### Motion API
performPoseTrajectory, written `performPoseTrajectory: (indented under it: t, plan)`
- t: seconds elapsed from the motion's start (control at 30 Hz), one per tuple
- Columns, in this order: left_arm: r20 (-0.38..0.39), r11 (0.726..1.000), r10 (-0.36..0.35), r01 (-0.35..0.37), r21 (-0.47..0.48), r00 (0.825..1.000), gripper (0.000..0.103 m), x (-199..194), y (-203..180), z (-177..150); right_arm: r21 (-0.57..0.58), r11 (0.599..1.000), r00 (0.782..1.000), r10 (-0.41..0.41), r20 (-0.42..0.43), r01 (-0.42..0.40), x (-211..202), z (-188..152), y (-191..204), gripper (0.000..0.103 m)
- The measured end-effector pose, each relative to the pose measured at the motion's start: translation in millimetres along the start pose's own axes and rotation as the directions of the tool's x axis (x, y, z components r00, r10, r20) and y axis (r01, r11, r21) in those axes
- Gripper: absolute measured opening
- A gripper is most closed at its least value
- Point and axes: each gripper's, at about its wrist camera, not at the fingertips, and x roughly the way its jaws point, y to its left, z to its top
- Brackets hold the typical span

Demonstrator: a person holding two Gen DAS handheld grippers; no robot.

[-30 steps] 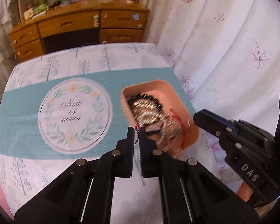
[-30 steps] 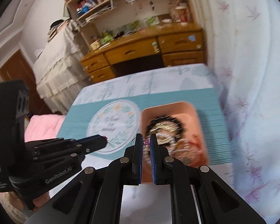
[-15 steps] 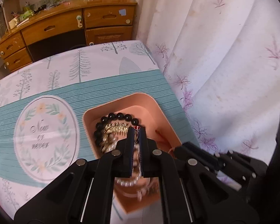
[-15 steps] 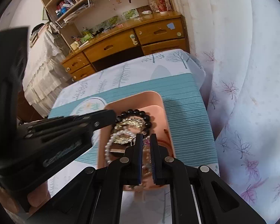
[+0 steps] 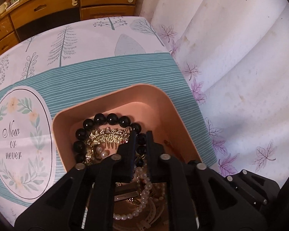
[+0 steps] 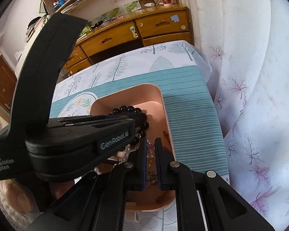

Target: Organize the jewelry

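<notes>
Tablecloth (image 5: 98, 80): smooth print fabric, teal band w/ thin pale stripes, tree motifs on white, oval wreath emblem (image 5: 19, 142) reading "Now or never".

Tray (image 5: 160, 98): peach plastic, rounded-rect., matte, sits on teal band at right side of the table. Contents: black bead bracelet (image 5: 109, 119), glossy round beads; gold filigree hair comb (image 5: 107, 135), glittery; pearl strand (image 5: 144, 188), small off-white beads. Other pcs. tangled under the fingers, not identifiable.

Left gripper (image 5: 139, 134): black plastic, tips inside tray over the jewelry. Jaws have just been opening; narrow gap, nothing clamped between the pads. In right wrist view its body reads "GenRobot.AI" and "Data Acquisition System".

Right gripper (image 6: 150, 144): black w/ blue ribbed pads, tips over tray's near-right part. Jaws nearly closed on a small pink/purple jewelry piece (image 6: 150, 144); type unclear.

Curtain (image 5: 240, 77): white, folded, purple maple-leaf print.
</notes>
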Motion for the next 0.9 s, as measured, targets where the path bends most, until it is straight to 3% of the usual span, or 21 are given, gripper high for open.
performPoseTrajectory:
  t: [0.1, 0.13, 0.47, 0.53, 0.67, 0.9]
  plan:
    - [0.027, 1.000, -0.011, 0.011, -0.023, 1.000, 0.045, -11.5, 5.9, -3.1, 0.004, 1.000, 1.000, 0.000, -0.008, 0.000, 1.6, -3.5, -1.7, 0.008]
    - [0.047, 1.000, -0.007, 0.008, -0.029, 0.999, 0.048, -17.6, 8.4, -5.2, 0.004, 1.000, 1.000, 0.000, -0.009, 0.000, 1.9, -4.9, -1.2, 0.008]
    - [0.109, 0.997, 0.022, -0.014, -0.072, 0.994, 0.048, -74.8, 38.7, -42.7, -0.008, 1.000, 1.000, -0.002, -0.003, 0.002, -23.7, -25.9, 15.6, 0.009]
    - [0.126, 0.997, 0.027, -0.017, -0.080, 0.992, 0.048, -86.2, 44.7, -50.7, -0.008, 1.000, 1.000, -0.004, 0.001, 0.004, -28.2, -29.0, 19.3, 0.013]
    - [0.159, 0.995, 0.063, -0.050, -0.086, 0.985, 0.048, -110.1, 55.3, -72.1, -0.007, 1.000, 1.000, -0.012, 0.028, 0.012, -41.0, -33.8, 25.8, 0.031]
    - [0.208, 0.989, 0.137, -0.121, -0.088, 0.969, 0.051, -145.7, 67.3, -114.2, -0.025, 1.000, 0.998, -0.008, 0.060, 0.009, -66.1, -49.7, 46.6, 0.032]
